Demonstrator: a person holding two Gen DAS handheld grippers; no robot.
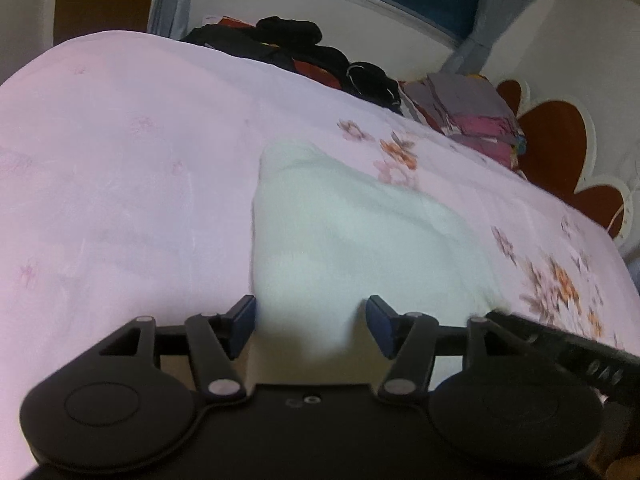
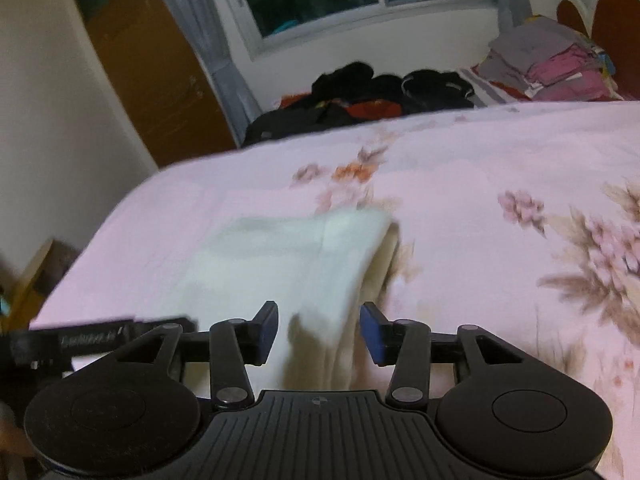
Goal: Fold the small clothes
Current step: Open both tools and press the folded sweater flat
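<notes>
The bed (image 1: 120, 168) fills both views, covered by a pink floral sheet. Near its front edge lies the cloth (image 1: 360, 232) — a small white garment, already doubled at least once, with a raised fold visible at its right side in the right wrist view.

The left gripper (image 1: 310, 322) has its jaws apart, straddling the cloth's near edge. The right gripper (image 2: 319, 330) also has its jaws apart, with the near edge of the cloth between them. Neither pad visibly presses the fabric.

Step in hand, as judged: taking hold of the near edge for another fold. The next move calls for both jaws to close on the edge, then lift and carry it toward the far edge.

Hard to make out: motion blur softens the cloth's layers and type — contact with the pads cannot be confirmed. The near edge is hidden behind the gripper bodies.
</notes>
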